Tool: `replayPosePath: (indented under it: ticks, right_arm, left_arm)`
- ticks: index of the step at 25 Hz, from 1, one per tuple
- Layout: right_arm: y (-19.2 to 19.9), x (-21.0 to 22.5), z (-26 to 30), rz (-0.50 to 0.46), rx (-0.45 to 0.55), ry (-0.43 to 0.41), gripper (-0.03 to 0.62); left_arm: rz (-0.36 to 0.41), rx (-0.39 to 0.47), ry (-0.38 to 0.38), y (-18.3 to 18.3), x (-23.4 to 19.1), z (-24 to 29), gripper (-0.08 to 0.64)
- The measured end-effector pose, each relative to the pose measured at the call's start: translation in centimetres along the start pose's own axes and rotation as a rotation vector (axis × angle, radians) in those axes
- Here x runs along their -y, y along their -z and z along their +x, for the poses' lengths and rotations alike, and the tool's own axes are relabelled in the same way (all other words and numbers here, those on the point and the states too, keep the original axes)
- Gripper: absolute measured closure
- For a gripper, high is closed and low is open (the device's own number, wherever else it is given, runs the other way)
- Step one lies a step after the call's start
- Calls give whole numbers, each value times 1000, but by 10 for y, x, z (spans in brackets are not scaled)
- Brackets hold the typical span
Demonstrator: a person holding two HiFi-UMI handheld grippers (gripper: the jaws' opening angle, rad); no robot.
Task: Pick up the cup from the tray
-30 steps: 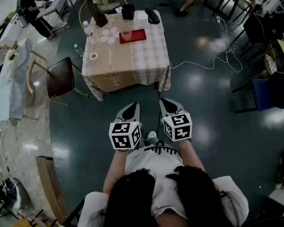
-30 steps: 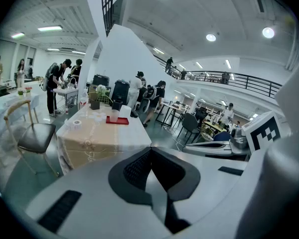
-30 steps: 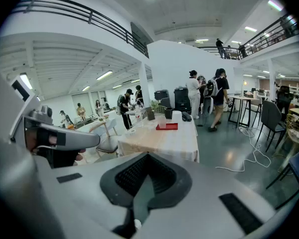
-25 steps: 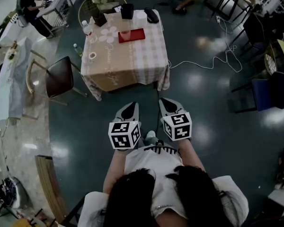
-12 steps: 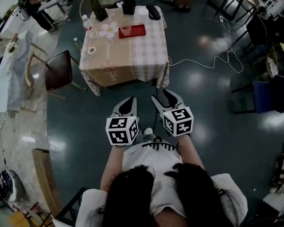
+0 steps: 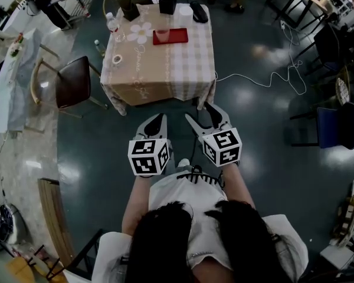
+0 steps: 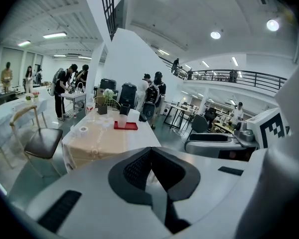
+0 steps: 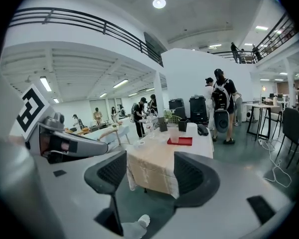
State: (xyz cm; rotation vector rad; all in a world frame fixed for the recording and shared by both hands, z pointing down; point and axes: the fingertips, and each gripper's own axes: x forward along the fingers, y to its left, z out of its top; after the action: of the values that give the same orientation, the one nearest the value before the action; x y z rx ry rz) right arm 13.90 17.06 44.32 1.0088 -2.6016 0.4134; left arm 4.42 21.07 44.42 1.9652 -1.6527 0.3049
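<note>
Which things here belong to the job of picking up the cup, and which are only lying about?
For the job: translucent pinkish plastic cup; flat red rectangular tray under it.
Just lying about: clear plastic water bottle; white tape roll; black square container; brown-seated chair.

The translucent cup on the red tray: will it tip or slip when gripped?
The translucent cup looks thin-walled, so it is probably light and easily squeezed. Standing taller than wide on the flat red tray, it may tip if nudged sideways.

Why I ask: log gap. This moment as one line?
left gripper: jaws shut | right gripper: jaws just opened, empty | cup: on tray, untouched
</note>
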Motion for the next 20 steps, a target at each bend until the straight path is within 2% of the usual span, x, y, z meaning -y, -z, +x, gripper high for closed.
replayPosePath:
  ticks: [12, 20]
  right_arm:
    - [-28, 33, 68, 8, -37, 23, 310]
    - [-46, 45, 118, -9, -73, 37, 310]
  left_arm:
    - [-6, 2, 7, -49, -42, 56, 552]
    - [70, -8, 12, -83, -71, 91, 552]
